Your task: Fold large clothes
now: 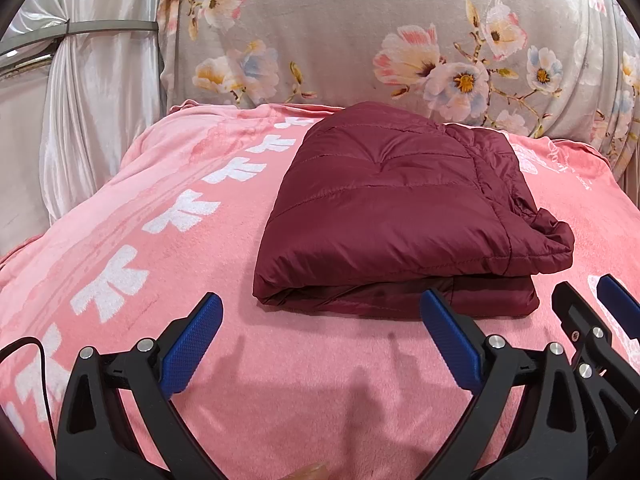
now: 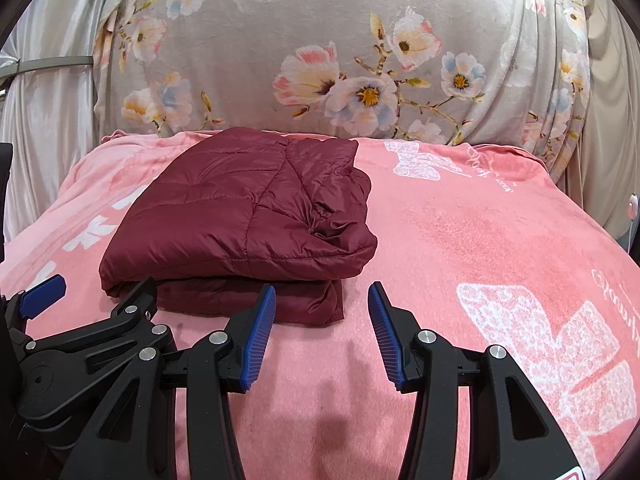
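A maroon quilted puffer jacket (image 1: 396, 216) lies folded into a compact rectangle on a pink blanket (image 1: 168, 184). It also shows in the right wrist view (image 2: 240, 220). My left gripper (image 1: 322, 306) is open and empty, just in front of the jacket's near edge. My right gripper (image 2: 322, 298) is open and empty, at the jacket's near right corner. Each gripper shows beside the other: the right gripper (image 1: 592, 292) at the right of the left wrist view, the left gripper (image 2: 96, 284) at the left of the right wrist view.
The pink blanket with white printed bows (image 2: 552, 344) covers the work surface. A grey floral fabric (image 1: 360, 32) hangs behind it. A pale satin curtain (image 1: 88, 80) hangs at the far left. A black cable (image 1: 24, 346) runs at the lower left.
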A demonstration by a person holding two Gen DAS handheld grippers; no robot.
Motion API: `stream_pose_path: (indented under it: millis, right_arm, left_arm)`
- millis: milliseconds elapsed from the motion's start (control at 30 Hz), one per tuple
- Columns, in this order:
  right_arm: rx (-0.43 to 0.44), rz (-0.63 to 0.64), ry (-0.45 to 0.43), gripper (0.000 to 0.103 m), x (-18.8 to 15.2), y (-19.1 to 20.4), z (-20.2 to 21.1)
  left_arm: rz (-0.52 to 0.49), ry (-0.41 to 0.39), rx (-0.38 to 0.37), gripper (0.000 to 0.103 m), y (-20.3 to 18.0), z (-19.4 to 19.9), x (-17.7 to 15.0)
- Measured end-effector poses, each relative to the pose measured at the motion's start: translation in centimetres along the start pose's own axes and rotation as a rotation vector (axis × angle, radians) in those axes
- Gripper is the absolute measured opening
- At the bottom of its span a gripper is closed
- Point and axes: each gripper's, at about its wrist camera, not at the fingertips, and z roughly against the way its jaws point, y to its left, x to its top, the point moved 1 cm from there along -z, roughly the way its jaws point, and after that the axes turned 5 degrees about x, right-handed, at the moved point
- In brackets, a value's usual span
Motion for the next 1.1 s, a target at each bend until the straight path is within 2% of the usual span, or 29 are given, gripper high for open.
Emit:
stream_pose_path:
  millis: [933, 1100]
  right_arm:
    - [-0.001, 0.004, -0.001, 0.048, -0.05, -0.11, -0.05]
    - [-0.002, 0.005, 0.0, 0.048, -0.06, -0.2, -0.03]
  left_arm:
    - [-0.001, -0.001, 0.002, 0.094, -0.21, 0.16, -0.03]
    - [-0.011, -0.015, 0.005, 0.09, -0.46, 0.51, 0.19]
